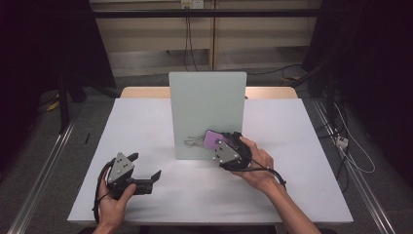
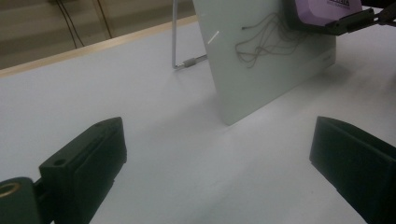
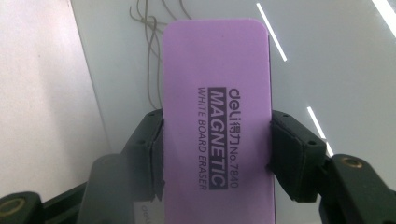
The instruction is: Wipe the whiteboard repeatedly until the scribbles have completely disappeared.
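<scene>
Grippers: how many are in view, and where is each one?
2. The left gripper hovers open over the table, near its front left. The right gripper holds a purple eraser against the upright board.

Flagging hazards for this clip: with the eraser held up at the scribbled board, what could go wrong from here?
The whiteboard stands on a thin wire prop; pushing the purple eraser hard against it may tip or slide it, since the left gripper rests open on the table, bracing nothing. The right gripper clamps just the eraser's long edges, so it might twist loose mid-stroke, leaving part of the scribble behind.
</scene>
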`<state>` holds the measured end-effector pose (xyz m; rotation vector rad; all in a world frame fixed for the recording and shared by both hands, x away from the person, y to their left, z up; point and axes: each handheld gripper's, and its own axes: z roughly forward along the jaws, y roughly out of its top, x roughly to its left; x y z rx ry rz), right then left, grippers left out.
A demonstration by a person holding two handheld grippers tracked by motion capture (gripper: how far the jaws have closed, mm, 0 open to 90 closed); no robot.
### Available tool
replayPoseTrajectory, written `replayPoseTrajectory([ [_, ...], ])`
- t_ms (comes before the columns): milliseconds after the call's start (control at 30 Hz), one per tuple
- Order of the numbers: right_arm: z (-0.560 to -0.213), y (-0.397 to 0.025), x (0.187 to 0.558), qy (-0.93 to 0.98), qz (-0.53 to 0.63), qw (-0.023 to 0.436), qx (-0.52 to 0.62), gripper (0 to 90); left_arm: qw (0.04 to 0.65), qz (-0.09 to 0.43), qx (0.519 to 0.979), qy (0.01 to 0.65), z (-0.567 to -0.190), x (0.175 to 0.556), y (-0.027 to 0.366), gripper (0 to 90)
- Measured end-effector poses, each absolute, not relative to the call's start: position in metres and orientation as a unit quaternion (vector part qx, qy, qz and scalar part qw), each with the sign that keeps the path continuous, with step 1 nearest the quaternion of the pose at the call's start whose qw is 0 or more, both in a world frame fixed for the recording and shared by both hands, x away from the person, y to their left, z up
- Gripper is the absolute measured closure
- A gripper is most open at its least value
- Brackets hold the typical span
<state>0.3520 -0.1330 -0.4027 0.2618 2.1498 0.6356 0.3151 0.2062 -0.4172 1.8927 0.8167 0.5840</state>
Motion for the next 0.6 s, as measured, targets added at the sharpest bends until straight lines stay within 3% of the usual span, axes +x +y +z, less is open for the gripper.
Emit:
replayPoseTrajectory([
  [600,-0.415,-0.123,0.349,0.868,0.253,0.416,0.098,42.1,0.478,0.239,0.777,0.333,-0.417,0.315,0.206,3.7],
])
